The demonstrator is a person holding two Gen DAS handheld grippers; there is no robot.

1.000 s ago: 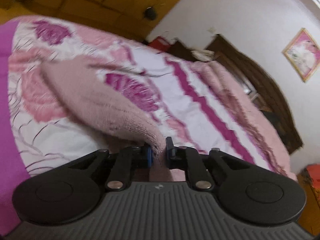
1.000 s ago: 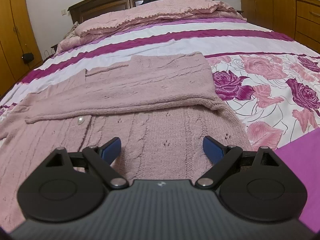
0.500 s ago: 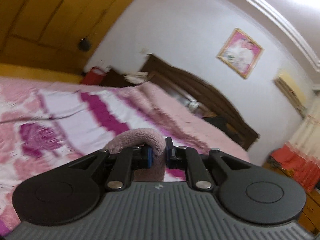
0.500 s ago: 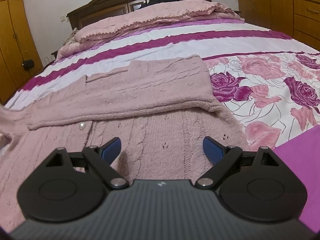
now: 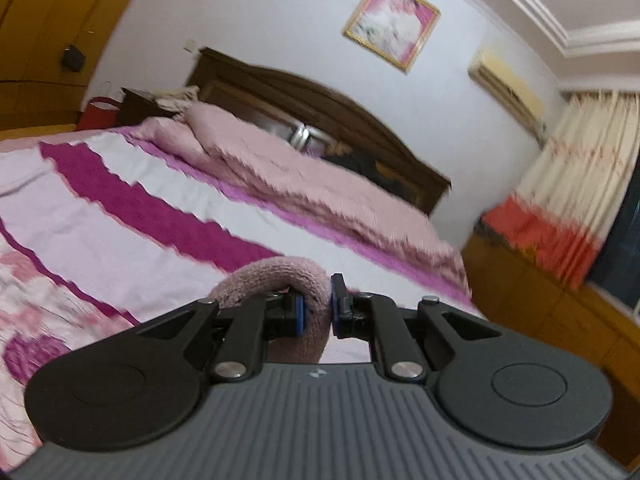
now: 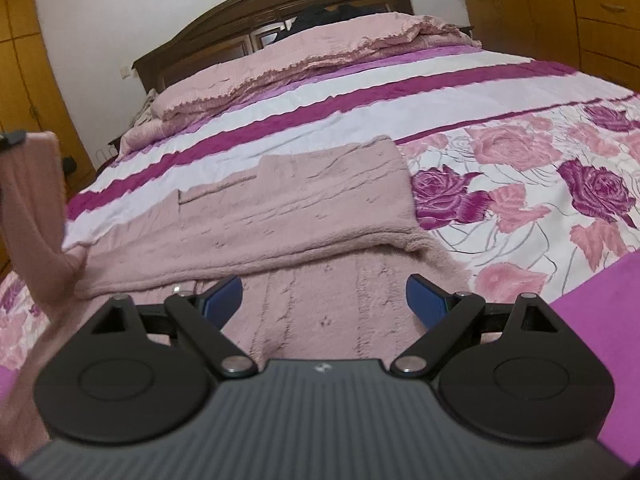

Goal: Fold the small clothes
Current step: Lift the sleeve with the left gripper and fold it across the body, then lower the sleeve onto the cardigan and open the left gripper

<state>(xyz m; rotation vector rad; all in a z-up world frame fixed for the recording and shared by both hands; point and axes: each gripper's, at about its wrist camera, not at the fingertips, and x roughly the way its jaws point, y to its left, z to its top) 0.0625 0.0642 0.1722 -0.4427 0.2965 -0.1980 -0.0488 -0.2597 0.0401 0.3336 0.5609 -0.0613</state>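
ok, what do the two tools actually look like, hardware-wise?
They look identical. The left tool and right tool each have a dark grey ribbed body with a small logo at the centre, two rounded black lobes with circular insets, black linkage arms on silver pivot pins, and blue pads on the fingertips. No cables or sleeves are visible.

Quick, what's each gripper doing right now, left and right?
Left gripper: closed on a fold of the pink knit sweater, lifted above the bed.
Right gripper: open, holding nothing, over the sweater.
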